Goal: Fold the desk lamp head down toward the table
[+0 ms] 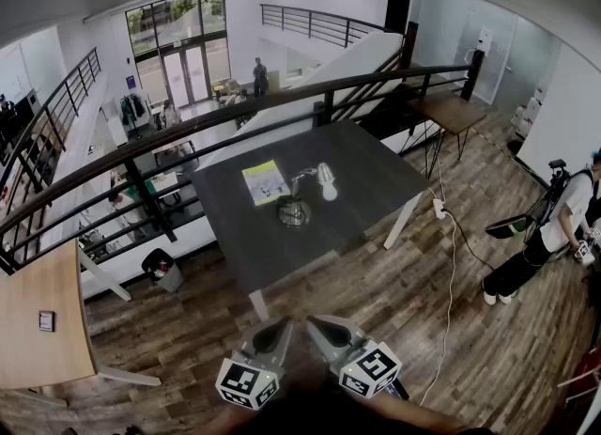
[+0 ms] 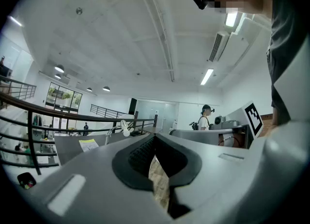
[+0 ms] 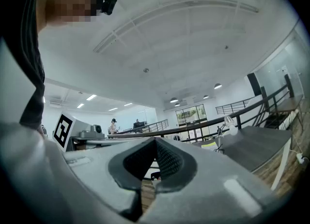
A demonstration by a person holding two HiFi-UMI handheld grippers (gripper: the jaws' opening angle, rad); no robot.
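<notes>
Seen from above, a dark worktop (image 1: 376,175) stands beside a railing, well apart from the person holding the tools. On it, from the left, lie a yellow-green booklet (image 1: 265,181) and the desk lamp (image 1: 326,182). The lamp's round base is nearest the viewer, and its white head is raised on a curved neck, not yet folded down. At the bottom edge the left gripper (image 1: 274,332) and right gripper (image 1: 329,330) sit side by side and level, each with its jaws pressed together on nothing. They seem parked close to the body, probably because the reach toward the lamp has not begun. At far right a bystander (image 1: 549,236) stands on the wood floor. The holder's arms are cut off, and the lamp's joints are too small to make out.
</notes>
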